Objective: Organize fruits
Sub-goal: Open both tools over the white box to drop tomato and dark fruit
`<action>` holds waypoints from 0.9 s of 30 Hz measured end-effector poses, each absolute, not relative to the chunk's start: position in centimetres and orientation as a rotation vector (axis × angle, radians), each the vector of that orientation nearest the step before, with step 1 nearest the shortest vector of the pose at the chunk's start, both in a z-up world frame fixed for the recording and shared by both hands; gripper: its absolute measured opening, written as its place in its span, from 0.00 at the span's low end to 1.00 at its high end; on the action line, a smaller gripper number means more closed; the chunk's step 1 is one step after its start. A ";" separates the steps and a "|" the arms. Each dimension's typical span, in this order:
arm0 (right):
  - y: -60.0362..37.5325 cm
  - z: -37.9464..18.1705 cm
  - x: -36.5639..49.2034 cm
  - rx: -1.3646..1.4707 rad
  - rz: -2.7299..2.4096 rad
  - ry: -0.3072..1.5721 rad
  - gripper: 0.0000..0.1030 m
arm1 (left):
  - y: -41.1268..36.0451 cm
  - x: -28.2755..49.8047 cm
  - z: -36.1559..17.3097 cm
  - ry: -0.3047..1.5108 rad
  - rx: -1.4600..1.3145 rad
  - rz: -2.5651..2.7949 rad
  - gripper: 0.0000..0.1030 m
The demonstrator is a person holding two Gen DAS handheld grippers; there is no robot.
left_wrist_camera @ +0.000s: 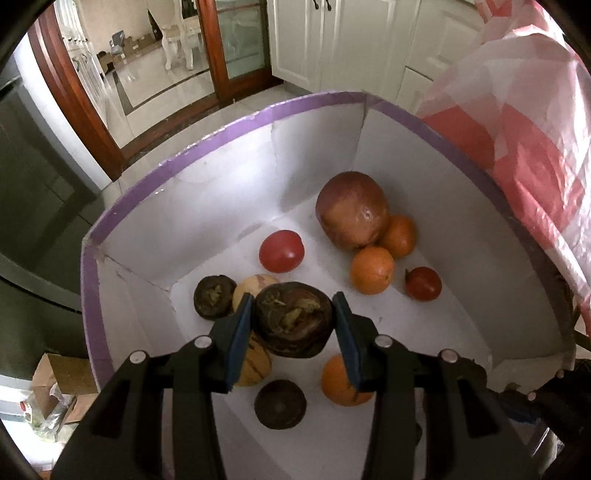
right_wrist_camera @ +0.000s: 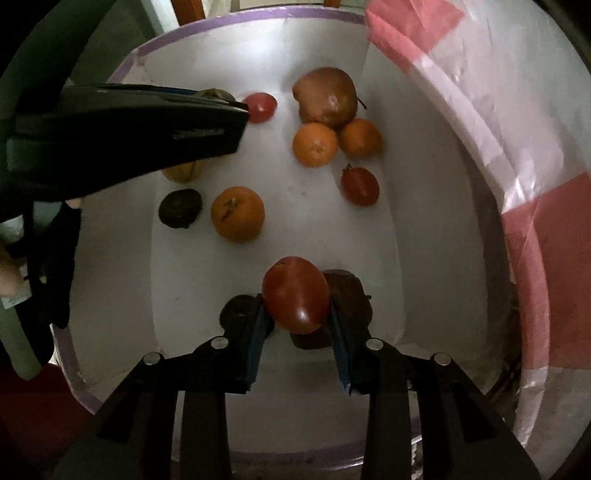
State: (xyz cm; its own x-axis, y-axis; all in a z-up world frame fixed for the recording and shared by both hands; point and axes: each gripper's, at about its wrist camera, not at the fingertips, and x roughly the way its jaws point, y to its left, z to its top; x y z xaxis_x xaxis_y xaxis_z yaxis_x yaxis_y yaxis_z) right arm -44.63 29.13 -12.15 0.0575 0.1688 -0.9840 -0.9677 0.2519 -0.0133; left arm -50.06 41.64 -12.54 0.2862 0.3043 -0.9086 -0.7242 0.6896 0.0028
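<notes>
Left claw [left_wrist_camera: 293,325] gripping dark fruit [left_wrist_camera: 291,319], right claw [right_wrist_camera: 297,314] gripping tomato [right_wrist_camera: 295,293], white box [left_wrist_camera: 314,155], tiled kitchen floor [left_wrist_camera: 166,96]

Your right gripper [right_wrist_camera: 295,314] pinches a red tomato [right_wrist_camera: 295,295] between its blue pads above the white, purple-rimmed box [right_wrist_camera: 177,33]. On the floor beyond lie an orange [right_wrist_camera: 237,213], a dark round fruit [right_wrist_camera: 180,208] and another tomato [right_wrist_camera: 360,185]. Your left gripper [right_wrist_camera: 155,129] reaches in from the left, under the pink-and-white plastic bag [right_wrist_camera: 498,129]
</notes>
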 end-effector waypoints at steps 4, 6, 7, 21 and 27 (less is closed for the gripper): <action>29.4 -12.7 -44.1 -0.903 1.065 1.191 0.32 | 41.6 -49.8 -13.0 1.094 -0.448 0.723 0.43; 29.7 -12.8 -44.1 -0.906 1.059 1.194 0.33 | 41.7 -49.8 -13.1 1.098 -0.451 0.722 0.43; 29.7 -12.8 -44.1 -0.908 1.056 1.195 0.33 | 41.9 -49.6 -13.3 1.098 -0.454 0.722 0.43; 29.1 -10.6 -44.6 -0.886 1.061 1.133 0.49 | 42.2 -49.8 -13.3 1.094 -0.466 0.718 0.58; 28.5 -9.2 -44.1 -0.847 1.055 1.110 0.58 | 42.5 -49.9 -13.3 1.099 -0.486 0.714 0.62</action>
State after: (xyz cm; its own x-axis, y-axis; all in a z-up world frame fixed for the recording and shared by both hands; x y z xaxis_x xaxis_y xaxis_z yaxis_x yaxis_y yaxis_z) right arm -44.11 28.45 -9.24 0.0980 0.2314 -0.9679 -0.9549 0.2959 -0.0260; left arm -49.88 42.46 -13.26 0.2725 0.2769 -0.9214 -0.7298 0.6836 -0.0104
